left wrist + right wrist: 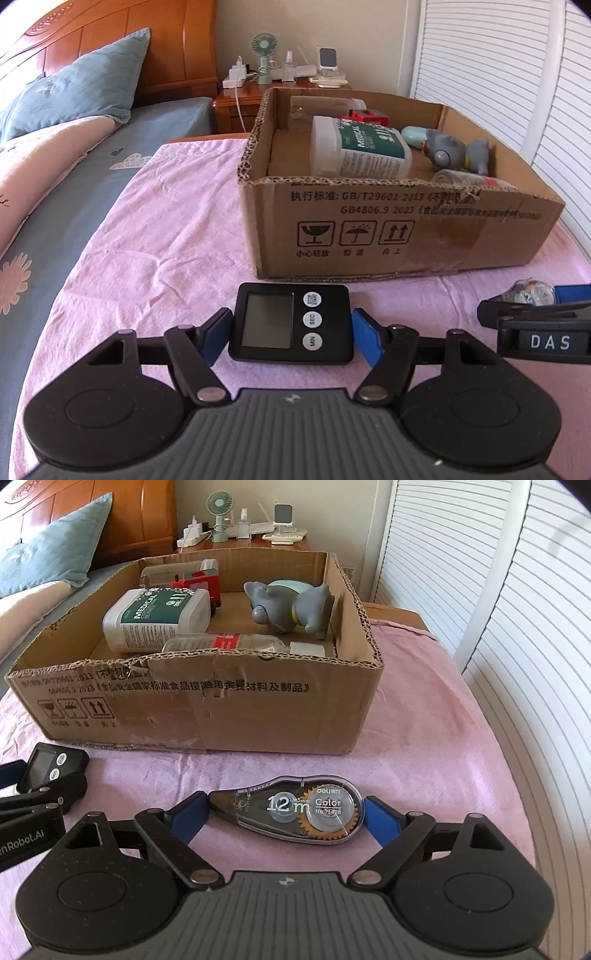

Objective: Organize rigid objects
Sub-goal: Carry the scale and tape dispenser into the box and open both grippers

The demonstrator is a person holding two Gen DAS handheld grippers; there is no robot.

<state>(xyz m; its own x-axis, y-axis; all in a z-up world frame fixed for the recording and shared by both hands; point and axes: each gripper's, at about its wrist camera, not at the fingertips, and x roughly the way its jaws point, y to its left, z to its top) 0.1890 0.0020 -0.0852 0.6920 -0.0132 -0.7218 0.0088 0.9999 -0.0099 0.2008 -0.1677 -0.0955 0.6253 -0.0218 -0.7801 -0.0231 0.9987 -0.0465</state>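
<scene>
Both remaining items lie on the pink sheet (155,221) of the bed, each in front of the box (388,229).

Left claw (291,334): jaws straddle the timer (290,325), which lies face up at 6 o'clock from the box's front wall. The left pad looks to touch the timer's edge; a sliver of gap shows at the right pad, so not clamped.

Right claw (284,818): jaws bracket the tape dispenser (295,814), lying flat on its side, nose to 9 o'clock. Both pads sit at its ends; whether they press I cannot tell, so I read it as open around it.

Handling, as judgement:
- Timer: light, stiff plastic slab, smooth edges. Take it across the two short sides, as lined up, clear of the buttons (312,319) and screen.
- Dispenser: light, hard clear shell, rounded and slick, tapering to the nose. An end-to-end grip may let it squirt out; firm, centred pressure is needed.
- The bedding is soft, so pads can dig in a little under each item.

Box already holds a white bottle (155,618), a grey toy (288,607), a clear bottle (221,642) and a red item (201,581). Free floor shows at the box's 7 o'clock corner in the left view.
</scene>
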